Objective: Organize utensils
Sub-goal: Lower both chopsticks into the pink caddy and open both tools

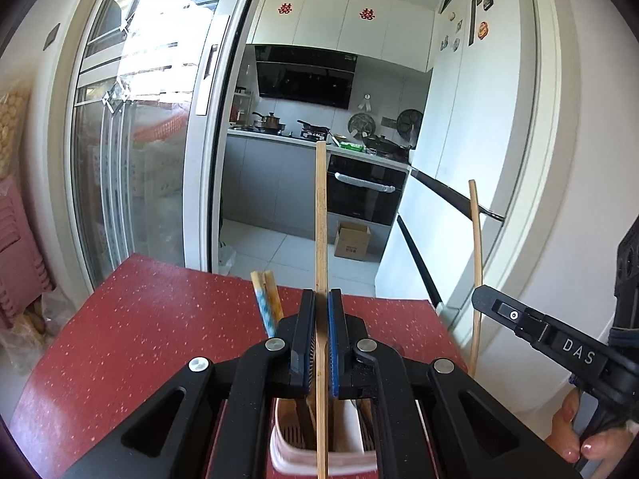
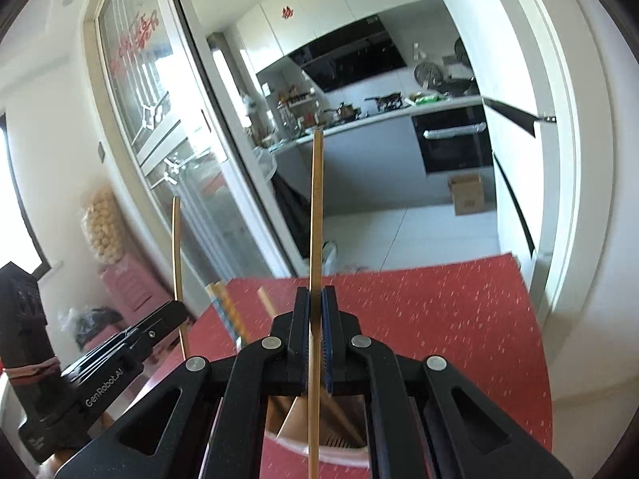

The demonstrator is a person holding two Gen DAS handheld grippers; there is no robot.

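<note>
My left gripper (image 1: 321, 293) is shut on a long bamboo chopstick (image 1: 320, 207) that stands upright between its blue pads. Below it a white and pink utensil holder (image 1: 279, 447) sits on the red table (image 1: 139, 319), with several patterned chopsticks (image 1: 265, 303) sticking out. At the right, my right gripper (image 1: 481, 299) grips a second bamboo chopstick (image 1: 474, 247). In the right wrist view, the right gripper (image 2: 315, 289) is shut on its upright chopstick (image 2: 316, 207) above the holder (image 2: 295, 449). The left gripper (image 2: 179, 311) holds its chopstick (image 2: 177, 255) at the left.
Beyond the red table's (image 2: 439, 319) far edge an open sliding glass door (image 1: 131, 139) leads into a kitchen with an oven (image 1: 365, 195) and a cardboard box (image 1: 351, 241) on the floor. A white fridge (image 1: 459, 139) stands right. Pink stools (image 1: 20, 255) are stacked left. A person's fingers (image 1: 575, 439) hold the right gripper.
</note>
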